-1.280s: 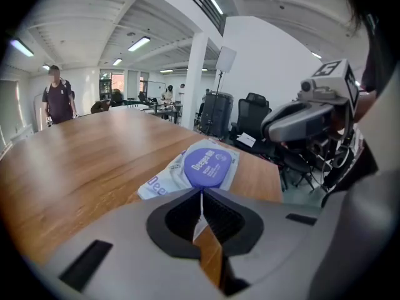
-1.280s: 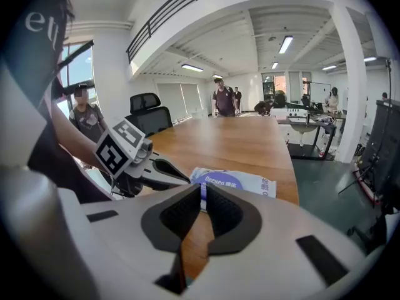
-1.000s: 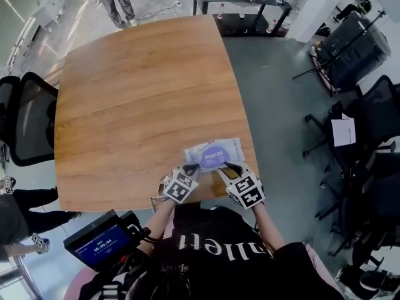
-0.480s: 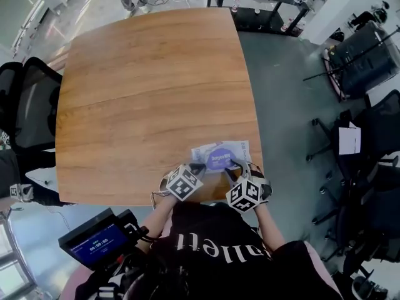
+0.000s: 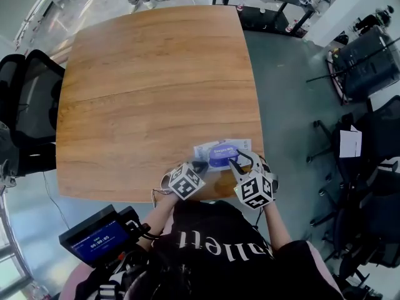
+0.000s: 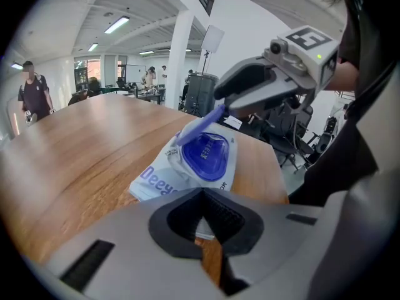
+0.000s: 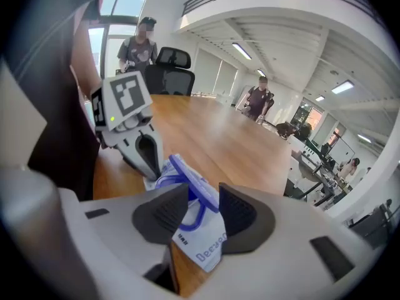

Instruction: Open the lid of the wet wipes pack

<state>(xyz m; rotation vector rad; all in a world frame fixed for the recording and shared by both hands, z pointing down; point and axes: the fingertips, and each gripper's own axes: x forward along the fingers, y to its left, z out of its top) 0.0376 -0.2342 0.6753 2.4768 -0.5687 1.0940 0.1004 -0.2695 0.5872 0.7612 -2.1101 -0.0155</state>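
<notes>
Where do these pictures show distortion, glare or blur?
Head view: the lens bows the table edges, and the floor at upper left glares. Left gripper view: black corners, with the wet wipes pack sharp. Right gripper view: black corners too, with the raised lid sharp.

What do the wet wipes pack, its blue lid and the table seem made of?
The wet wipes pack looks like soft plastic film, white and printed: it creases. Its lid looks like stiff blue plastic, smooth, glossy: it keeps a flat shape. The table is wood or wood-look laminate: grain lines show.
</notes>
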